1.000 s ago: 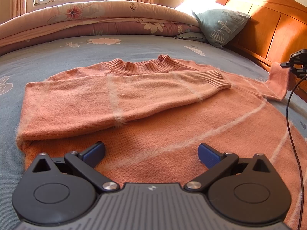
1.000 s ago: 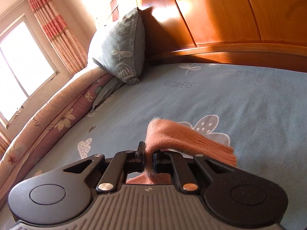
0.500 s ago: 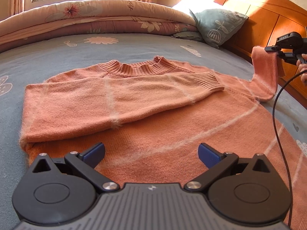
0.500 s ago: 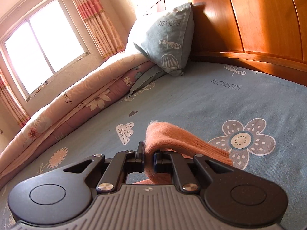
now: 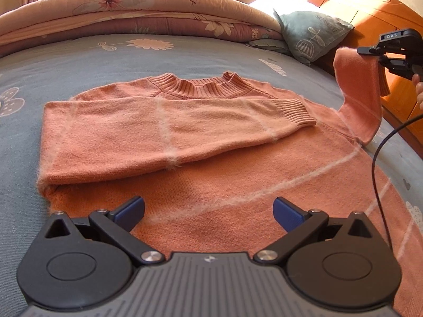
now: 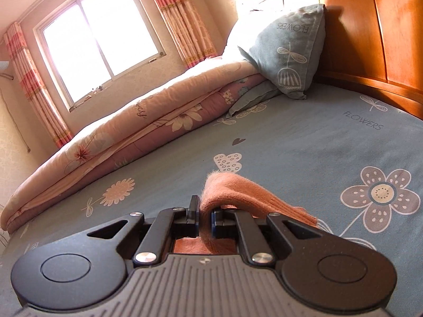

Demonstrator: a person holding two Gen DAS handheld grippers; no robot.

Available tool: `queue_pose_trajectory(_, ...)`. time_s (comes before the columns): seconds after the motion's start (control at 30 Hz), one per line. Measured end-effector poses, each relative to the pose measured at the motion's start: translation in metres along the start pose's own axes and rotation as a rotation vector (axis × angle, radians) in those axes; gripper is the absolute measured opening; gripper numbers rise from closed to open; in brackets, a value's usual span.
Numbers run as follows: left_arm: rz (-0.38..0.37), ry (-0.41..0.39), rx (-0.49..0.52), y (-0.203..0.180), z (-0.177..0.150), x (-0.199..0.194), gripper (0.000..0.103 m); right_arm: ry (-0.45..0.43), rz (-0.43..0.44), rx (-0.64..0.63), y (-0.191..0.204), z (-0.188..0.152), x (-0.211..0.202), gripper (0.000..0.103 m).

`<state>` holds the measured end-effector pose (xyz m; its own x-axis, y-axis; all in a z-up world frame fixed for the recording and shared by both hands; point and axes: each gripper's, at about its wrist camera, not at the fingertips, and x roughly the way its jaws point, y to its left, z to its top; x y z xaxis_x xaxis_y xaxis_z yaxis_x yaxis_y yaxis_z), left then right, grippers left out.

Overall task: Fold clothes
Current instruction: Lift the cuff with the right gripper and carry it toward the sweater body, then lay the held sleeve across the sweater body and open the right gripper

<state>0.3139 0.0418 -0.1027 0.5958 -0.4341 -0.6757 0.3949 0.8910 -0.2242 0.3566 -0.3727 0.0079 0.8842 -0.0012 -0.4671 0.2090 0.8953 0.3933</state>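
**Sleeve lifted for the second fold**

Sweater (image 5: 211,158) lies flat on the blue bed sheet (image 5: 79,60), collar toward the far side, taking up the middle of the left wrist view. One sleeve (image 5: 171,129) is already folded across the chest, its ribbed cuff ending near the right shoulder. The other sleeve (image 5: 357,89) hangs in the air at the right edge, pinched near its cuff by the right gripper (image 6: 204,218), whose jaws are pressed together on the knit with the cuff drooping over the right finger.

Compared with a second ago, that sleeve has risen clear of the sheet and come inward: then it stretched low toward the wooden headboard (image 5: 383,15), now it stands up as a tall fold by the shoulder. The right wrist view has swung too, from headboard and pillow (image 6: 290,52) toward the window (image 6: 97,39) and the rolled quilt (image 6: 132,121).

The left gripper (image 5: 208,208) has hardly moved; it hovers over the near hem with its jaws spread wide, holding nothing.

This suggests the second sleeve fold is under way. The likely next move is to carry the cuff leftward across the chest and lay it over the first sleeve.
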Motion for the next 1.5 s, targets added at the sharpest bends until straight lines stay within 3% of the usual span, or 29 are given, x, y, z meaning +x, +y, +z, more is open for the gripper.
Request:
queue_pose_trajectory(0.3,-0.061,0.036,-0.027,-0.003,0.003,-0.006,0.102,0.055,0.050,-0.084,0.044,-0.010,0.009,0.010)
queue_pose_trajectory(0.6,0.003,0.108,0.016,-0.014,0.004,-0.004,0.102,0.102,0.111,-0.223,0.093,-0.020,0.011,0.010)
queue_pose_trajectory(0.93,0.020,0.056,0.022,-0.009,0.010,-0.018,0.102,0.143,0.211,-0.390,0.153,-0.037,0.015,0.010)
queue_pose_trajectory(1.1,0.054,0.044,0.000,0.002,0.012,-0.022,0.102,0.172,0.217,-0.485,0.172,-0.059,0.023,0.010)
queue_pose_trajectory(1.33,0.111,0.022,-0.052,0.024,0.014,-0.030,0.102,0.218,0.175,-0.749,0.199,-0.116,0.038,0.010)
queue_pose_trajectory(1.5,0.106,0.009,-0.083,0.032,0.015,-0.034,0.102,0.230,0.170,-0.819,0.211,-0.143,0.049,0.010)
